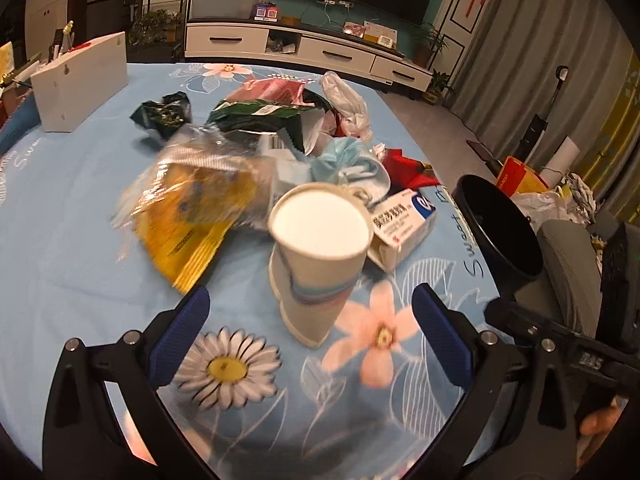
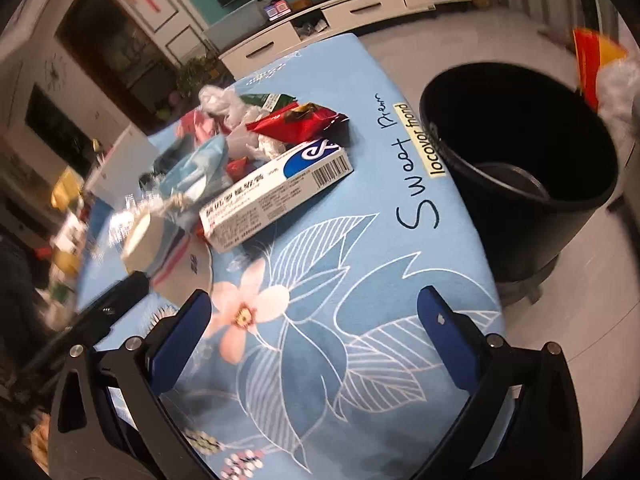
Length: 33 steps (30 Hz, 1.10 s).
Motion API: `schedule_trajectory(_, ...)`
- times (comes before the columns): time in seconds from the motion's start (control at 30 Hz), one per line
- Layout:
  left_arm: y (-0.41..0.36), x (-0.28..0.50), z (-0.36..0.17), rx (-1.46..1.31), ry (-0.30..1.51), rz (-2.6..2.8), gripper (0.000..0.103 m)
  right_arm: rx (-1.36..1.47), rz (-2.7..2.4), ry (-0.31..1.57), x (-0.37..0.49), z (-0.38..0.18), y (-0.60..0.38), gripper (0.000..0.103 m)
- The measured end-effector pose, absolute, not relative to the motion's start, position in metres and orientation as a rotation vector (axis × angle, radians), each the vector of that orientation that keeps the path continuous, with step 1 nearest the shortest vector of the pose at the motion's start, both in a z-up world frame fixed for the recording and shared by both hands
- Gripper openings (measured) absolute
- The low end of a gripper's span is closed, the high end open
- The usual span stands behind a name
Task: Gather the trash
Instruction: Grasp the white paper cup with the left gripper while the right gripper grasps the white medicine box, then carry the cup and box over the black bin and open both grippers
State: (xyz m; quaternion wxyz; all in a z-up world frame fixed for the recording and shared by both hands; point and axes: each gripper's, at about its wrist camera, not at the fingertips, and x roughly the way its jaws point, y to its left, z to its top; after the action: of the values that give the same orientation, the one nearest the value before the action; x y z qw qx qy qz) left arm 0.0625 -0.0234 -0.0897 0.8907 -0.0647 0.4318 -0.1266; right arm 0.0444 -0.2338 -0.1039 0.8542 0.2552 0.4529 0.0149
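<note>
A pile of trash lies on the blue flowered tablecloth (image 1: 80, 248). A white paper cup (image 1: 316, 256) stands upright at its near edge. Behind it lie a yellow plastic bag (image 1: 192, 208), a white medicine box (image 1: 400, 228), a blue face mask (image 1: 340, 156), green wrappers (image 1: 256, 116) and a red wrapper (image 1: 412, 168). My left gripper (image 1: 310, 312) is open and empty, just short of the cup. My right gripper (image 2: 312, 316) is open and empty over the table's right edge. The medicine box (image 2: 276, 192) and red wrapper (image 2: 296, 120) lie ahead of it. A black trash bin (image 2: 520, 160) stands on the floor beside the table.
A white box (image 1: 80, 80) stands at the table's far left. The black bin (image 1: 500, 228) shows at the right, with bags and a grey chair (image 1: 568, 280) beyond it. A white TV cabinet (image 1: 304, 48) runs along the far wall.
</note>
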Motion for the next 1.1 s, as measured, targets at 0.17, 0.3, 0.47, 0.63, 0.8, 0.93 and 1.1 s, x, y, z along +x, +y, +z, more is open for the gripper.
schedule_trajectory(0.17,-0.032,0.08,-0.102,-0.123,0.91,-0.255,0.051,0.739,0.143,0.969,0.065,-0.116,-0.243,0.1)
schedule_trajectory(0.3,-0.031,0.081,-0.105,-0.102,0.907,-0.276,0.036,0.832,0.21,0.985,0.087,-0.123,-0.235,0.1)
schedule_trajectory(0.47,-0.018,0.069,-0.094,-0.089,0.875,-0.291,0.036,0.911,0.214,0.983,0.11,-0.126,-0.228,0.095)
schedule_trajectory(0.63,0.001,0.062,-0.082,-0.123,0.846,-0.292,0.036,1.029,0.153,1.007,0.126,-0.135,-0.223,0.086)
schedule_trajectory(0.8,0.01,0.057,-0.074,-0.135,0.82,-0.301,0.036,1.116,0.099,1.006,0.127,-0.141,-0.219,0.056)
schedule_trajectory(0.93,0.013,0.051,-0.068,-0.138,0.805,-0.31,0.036,1.111,0.068,0.971,0.117,-0.135,-0.224,0.031)
schedule_trajectory(1.1,0.013,0.041,-0.056,-0.132,0.786,-0.329,0.036,0.961,0.113,0.966,0.09,-0.114,-0.225,0.02)
